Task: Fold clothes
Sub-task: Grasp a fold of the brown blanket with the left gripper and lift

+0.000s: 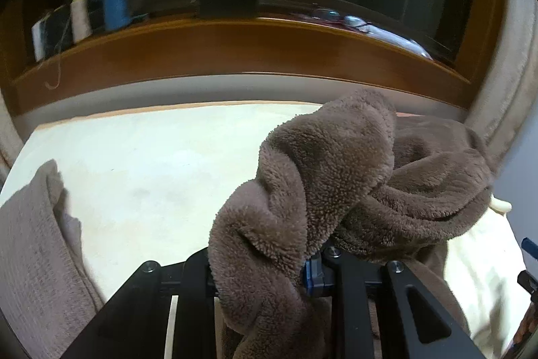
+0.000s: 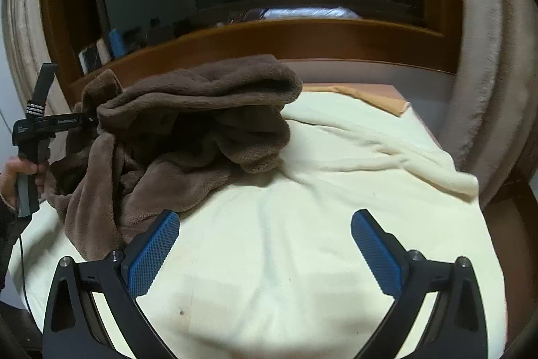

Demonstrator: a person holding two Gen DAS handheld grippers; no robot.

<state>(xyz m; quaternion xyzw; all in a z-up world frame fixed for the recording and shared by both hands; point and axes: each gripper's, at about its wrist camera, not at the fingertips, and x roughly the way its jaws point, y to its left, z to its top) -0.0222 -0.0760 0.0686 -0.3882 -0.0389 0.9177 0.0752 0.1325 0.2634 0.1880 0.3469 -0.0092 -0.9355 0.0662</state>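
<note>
A brown fleece garment lies bunched on the cream blanket. In the left wrist view one thick fold is lifted and drapes over my left gripper, which is shut on it; only one blue pad shows. In the right wrist view the same garment is heaped at the left of the bed, with the left gripper biting its left edge and a hand on the handle. My right gripper hovers open over the bare blanket, its left pad just by the garment's near hem.
A folded grey-brown cloth lies at the blanket's left edge. A wooden window sill runs behind the bed with thread spools and glasses. Curtains hang at both sides. The bed's right edge drops off.
</note>
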